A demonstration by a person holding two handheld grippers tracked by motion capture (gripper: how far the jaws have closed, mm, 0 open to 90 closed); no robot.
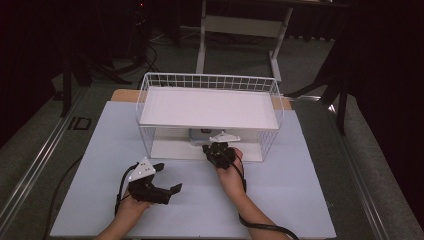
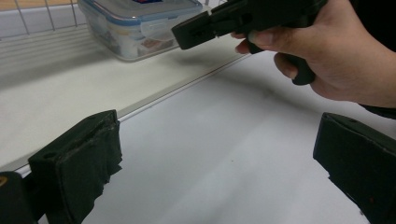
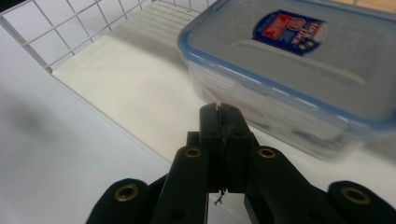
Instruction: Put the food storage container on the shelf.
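At rack's front edge, R gripper (image 3: 223, 122) pinched empty nr container (image 3: 299, 70); L gripper (image 2: 219, 163) spread wide.

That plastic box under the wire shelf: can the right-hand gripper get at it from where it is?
Probably yes. The right gripper sits just before the plastic box on the lower level of the wire shelf, whose front side looks open, with nothing between them. Its jaws are shut, so they would have to open first.

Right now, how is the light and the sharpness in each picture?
High view: the white table is bright, the room behind is nearly black, and the rack shades its lower shelf. Left gripper view: the near fingers are soft, the other gripper slightly blurred. Right gripper view: the closed fingers are sharp; the lidded container is hazy at its near edge.
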